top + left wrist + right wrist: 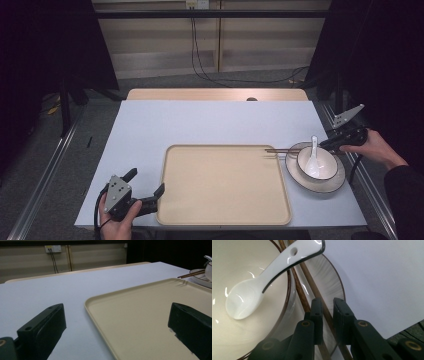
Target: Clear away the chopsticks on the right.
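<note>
Right gripper (327,302) jaws nearly pressed together, pinching one of the chopsticks (317,293) — thin brown wood sticks, laid across the plate (329,282) rim so I can grab w/o touching glazed bowl (249,335) or spoon (262,282). Left gripper (115,325) jaws spread, idle over matte beige tray (140,315).

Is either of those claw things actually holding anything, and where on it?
The right gripper pinches the chopsticks near their end lying over the plate. The left gripper stands open, holding nothing.
</note>
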The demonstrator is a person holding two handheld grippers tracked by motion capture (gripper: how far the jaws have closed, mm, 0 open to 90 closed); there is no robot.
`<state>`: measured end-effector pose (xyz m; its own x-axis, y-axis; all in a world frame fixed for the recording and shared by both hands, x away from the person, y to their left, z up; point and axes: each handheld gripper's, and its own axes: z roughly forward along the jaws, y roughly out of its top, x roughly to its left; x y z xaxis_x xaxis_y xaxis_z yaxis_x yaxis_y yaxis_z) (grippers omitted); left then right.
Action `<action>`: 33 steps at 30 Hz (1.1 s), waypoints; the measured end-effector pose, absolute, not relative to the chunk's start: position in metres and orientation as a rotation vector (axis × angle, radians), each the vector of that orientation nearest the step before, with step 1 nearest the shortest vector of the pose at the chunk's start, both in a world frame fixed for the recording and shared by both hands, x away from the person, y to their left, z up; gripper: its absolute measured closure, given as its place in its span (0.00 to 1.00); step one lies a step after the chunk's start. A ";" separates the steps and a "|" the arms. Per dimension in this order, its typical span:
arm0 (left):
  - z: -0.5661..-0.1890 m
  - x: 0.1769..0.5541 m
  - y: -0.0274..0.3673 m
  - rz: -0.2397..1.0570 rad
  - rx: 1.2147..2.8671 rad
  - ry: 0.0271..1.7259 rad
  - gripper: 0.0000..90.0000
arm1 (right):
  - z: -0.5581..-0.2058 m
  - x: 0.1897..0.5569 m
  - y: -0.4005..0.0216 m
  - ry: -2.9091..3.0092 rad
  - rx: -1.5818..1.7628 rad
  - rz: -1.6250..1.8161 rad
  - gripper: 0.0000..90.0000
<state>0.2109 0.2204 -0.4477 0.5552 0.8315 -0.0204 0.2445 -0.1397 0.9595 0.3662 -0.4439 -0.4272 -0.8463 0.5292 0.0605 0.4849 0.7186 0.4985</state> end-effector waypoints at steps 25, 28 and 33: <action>-0.448 0.211 0.222 0.669 1.669 0.927 0.02 | -0.430 0.368 -0.453 2.825 0.839 0.819 0.94; -0.448 0.211 0.222 0.671 1.672 0.926 0.02 | -0.426 0.366 -0.456 2.794 0.868 0.847 0.94; -0.447 0.211 0.221 0.685 1.677 0.915 0.02 | -0.415 0.362 -0.465 2.725 0.954 0.903 0.94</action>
